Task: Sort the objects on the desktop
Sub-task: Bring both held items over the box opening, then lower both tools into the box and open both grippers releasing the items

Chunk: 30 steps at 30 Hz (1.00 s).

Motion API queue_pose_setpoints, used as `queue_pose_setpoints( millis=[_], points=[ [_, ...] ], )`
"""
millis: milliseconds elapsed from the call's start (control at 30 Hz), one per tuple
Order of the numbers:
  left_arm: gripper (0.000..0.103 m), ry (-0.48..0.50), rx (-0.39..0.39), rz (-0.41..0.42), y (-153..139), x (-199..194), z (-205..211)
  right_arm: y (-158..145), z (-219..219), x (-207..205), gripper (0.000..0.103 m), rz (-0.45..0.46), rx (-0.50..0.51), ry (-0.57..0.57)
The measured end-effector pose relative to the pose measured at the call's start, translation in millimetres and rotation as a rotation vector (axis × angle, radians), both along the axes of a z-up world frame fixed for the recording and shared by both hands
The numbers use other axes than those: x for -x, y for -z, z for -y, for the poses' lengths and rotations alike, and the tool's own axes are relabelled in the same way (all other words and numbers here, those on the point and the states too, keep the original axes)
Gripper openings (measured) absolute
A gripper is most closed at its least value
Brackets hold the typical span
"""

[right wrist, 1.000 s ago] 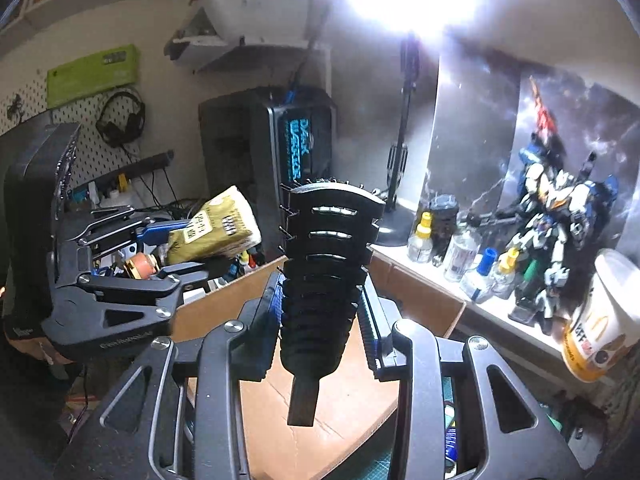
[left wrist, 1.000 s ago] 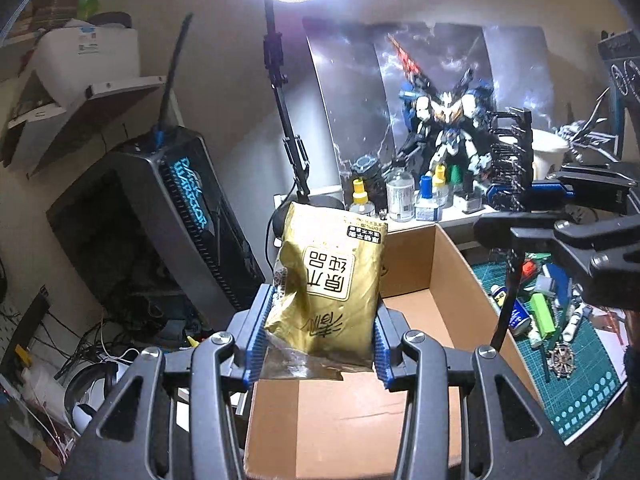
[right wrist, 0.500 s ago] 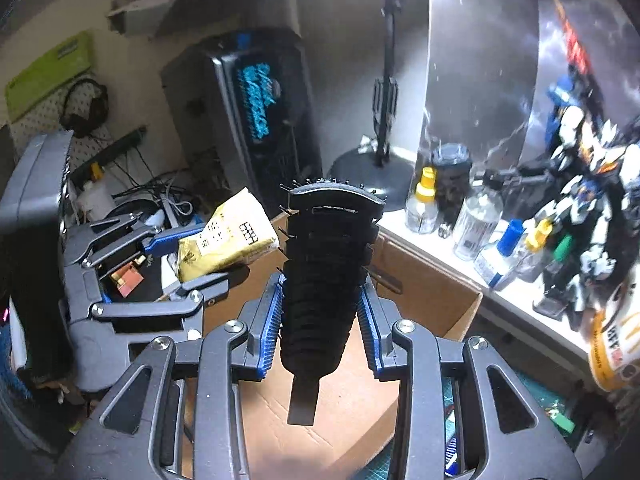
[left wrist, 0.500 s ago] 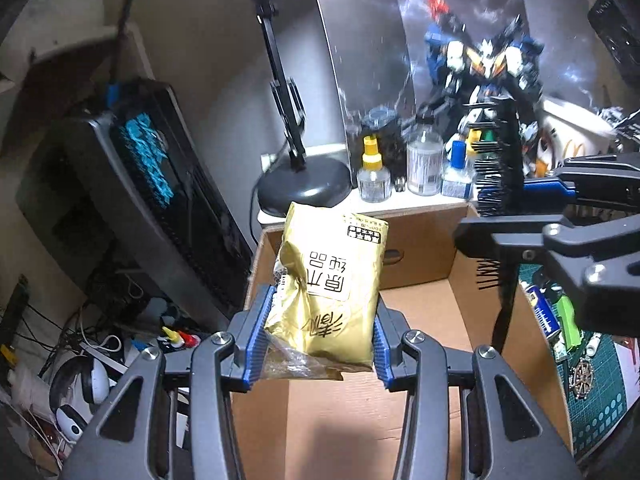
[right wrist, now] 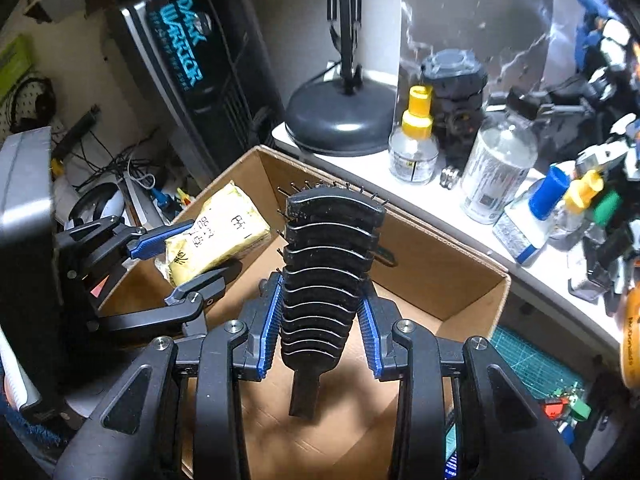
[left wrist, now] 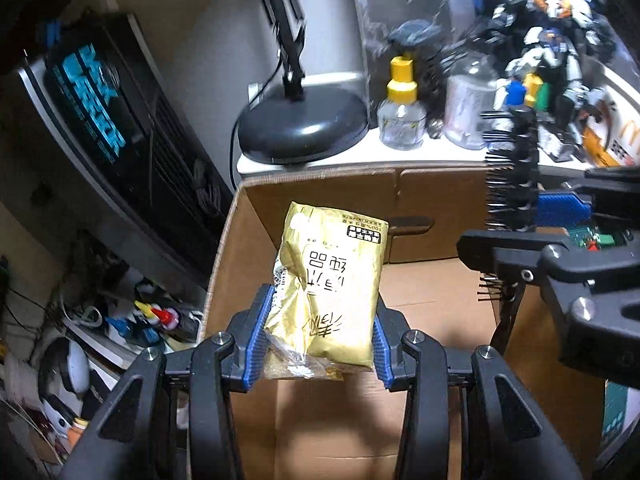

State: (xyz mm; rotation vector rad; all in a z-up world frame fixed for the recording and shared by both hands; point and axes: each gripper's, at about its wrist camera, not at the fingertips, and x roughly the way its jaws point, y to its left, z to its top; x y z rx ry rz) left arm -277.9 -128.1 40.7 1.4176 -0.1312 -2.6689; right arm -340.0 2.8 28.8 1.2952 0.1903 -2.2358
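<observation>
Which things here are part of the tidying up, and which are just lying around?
Part of the job: gold packet in left gripper; black hairbrush in right gripper; cardboard box.

Lying about: lamp base, yellow-capped bottle, robot model, computer tower.

Both tools share one build. The left gripper (left wrist: 320, 336) has matte black plastic linkage arms in angular, open-framed shapes, joined by round silver screws. Its fingers (left wrist: 258, 340) carry bright blue ribbed pads on their inner faces. The right gripper (right wrist: 320, 332) shows the same black arms, silver screws and blue ribbed pads (right wrist: 370, 340).
</observation>
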Motion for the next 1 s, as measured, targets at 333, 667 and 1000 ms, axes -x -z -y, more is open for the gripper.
queue_pose_setpoints(
  millis=[333,667,1000],
  points=[
    [0.043,-0.009,-0.052,0.147,35.5,28.3,6.2,32.3,12.0,26.0,0.033,0.143,-0.045,0.046],
    [0.043,-0.016,-0.086,0.3,71.6,43.6,5.8,70.4,20.6,46.7,0.033,0.27,-0.138,0.039],
    [0.045,-0.007,-0.063,0.382,93.8,55.7,2.1,90.4,19.4,65.0,0.034,0.26,-0.197,0.078]
  ],
)
